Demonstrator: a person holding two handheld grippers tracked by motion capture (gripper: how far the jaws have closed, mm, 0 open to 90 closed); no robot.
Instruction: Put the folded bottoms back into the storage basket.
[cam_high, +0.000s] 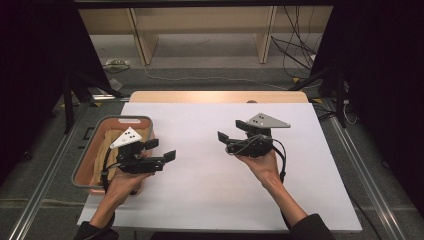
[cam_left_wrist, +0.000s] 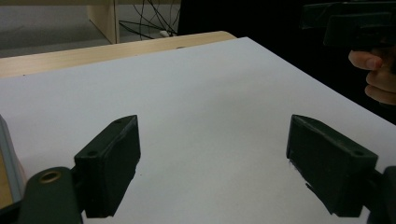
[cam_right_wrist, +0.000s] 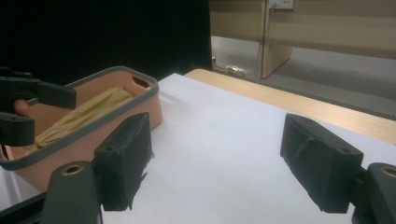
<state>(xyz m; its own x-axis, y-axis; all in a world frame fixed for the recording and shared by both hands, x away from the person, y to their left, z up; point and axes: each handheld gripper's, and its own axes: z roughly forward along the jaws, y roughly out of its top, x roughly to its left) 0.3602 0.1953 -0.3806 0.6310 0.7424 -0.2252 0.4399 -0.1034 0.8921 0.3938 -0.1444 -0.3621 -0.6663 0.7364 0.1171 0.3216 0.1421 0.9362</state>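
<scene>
Room: dark curtains hang at both sides, pale wooden furniture legs stand on the grey floor at the back, and loose cables lie near them.
Surface: white rectangular surface (cam_high: 210, 175) with a light wooden edge along its far side; its middle lies bare between the two hands.
Basket: salmon-pink oblong plastic basket with a grey rim (cam_high: 85, 152) (cam_right_wrist: 116, 100) at the left edge of the surface, a handle slot in its far end wall.
Cloth: folded tan cloth (cam_high: 112, 142) (cam_right_wrist: 88, 112) lying inside the basket, along its length.
Left gripper: black left gripper (cam_high: 161, 150) held in the person's left hand (cam_high: 122, 182), just beside the basket's right wall and partly over its rim, jaws pointing right towards the middle of the surface.
Left jaws: spread wide, nothing between them; in the left gripper view bare white surface shows through the gap (cam_left_wrist: 212, 154).
Right gripper: black right gripper (cam_high: 231, 131) held in the person's right hand (cam_high: 262, 165) above the right half of the surface, jaws pointing left towards the basket, grey three-cornered plate on top.
Right jaws: spread wide and holding nothing; in the right gripper view the gap (cam_right_wrist: 215, 163) frames white surface, with the basket off to the left.
Spacing: the two grippers face each other, well apart; the right gripper is well apart from the basket and cloth.
Contact: neither gripper touches the cloth.
</scene>
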